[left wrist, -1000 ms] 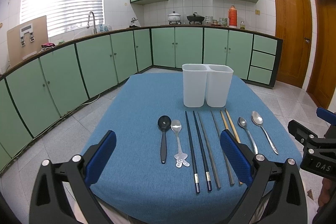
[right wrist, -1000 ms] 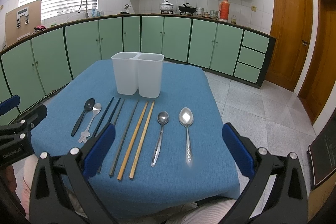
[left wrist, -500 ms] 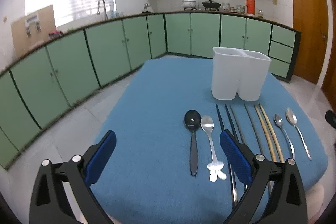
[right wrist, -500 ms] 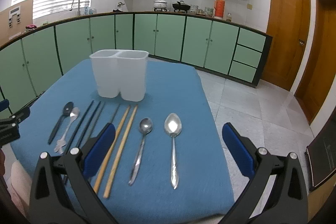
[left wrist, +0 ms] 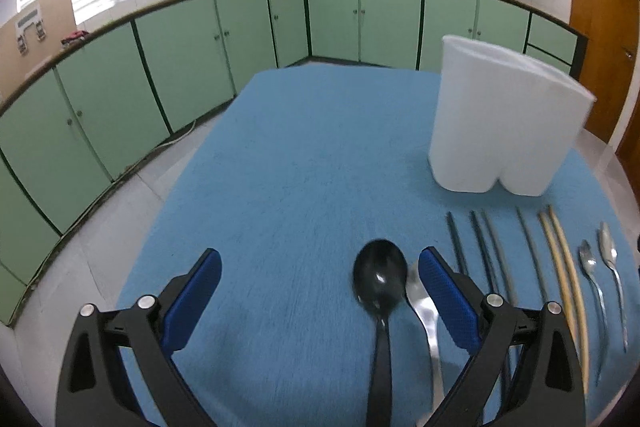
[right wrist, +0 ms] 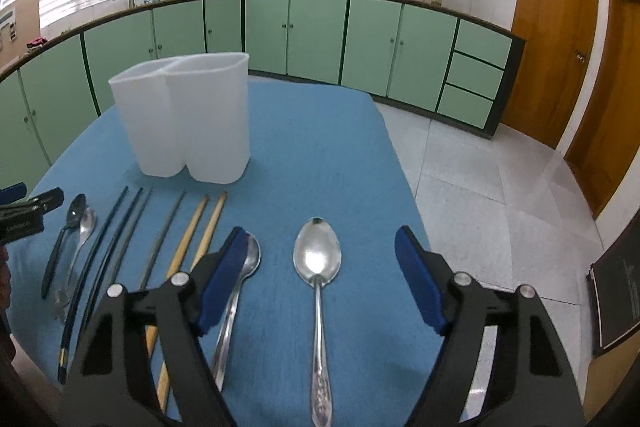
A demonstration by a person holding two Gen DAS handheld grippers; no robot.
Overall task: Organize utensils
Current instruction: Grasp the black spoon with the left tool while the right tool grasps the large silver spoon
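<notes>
On the blue tablecloth [left wrist: 300, 147] a row of utensils lies in front of a white two-compartment holder [left wrist: 504, 123]. My left gripper [left wrist: 318, 259] is open and low over the cloth. A black spoon [left wrist: 380, 279] lies between its fingers, near the right one. A small silver spoon [left wrist: 424, 311] is partly hidden by that finger. My right gripper [right wrist: 320, 235] hangs over a large silver spoon [right wrist: 318, 259]. Its jaws are closing, and the pads stand clear of the spoon. A smaller spoon [right wrist: 248, 255] lies under its left finger.
Dark chopsticks [right wrist: 120, 227], a grey pair [right wrist: 164, 231] and wooden chopsticks [right wrist: 200, 227] lie between the spoons. The holder [right wrist: 188, 115] stands behind them. The table's right edge drops to a tiled floor [right wrist: 480, 187]. Green cabinets [left wrist: 180, 67] line the walls.
Both grippers have come forward and down toward the row. The left one now straddles the black spoon, the right one the large silver spoon. The right jaws have narrowed.
</notes>
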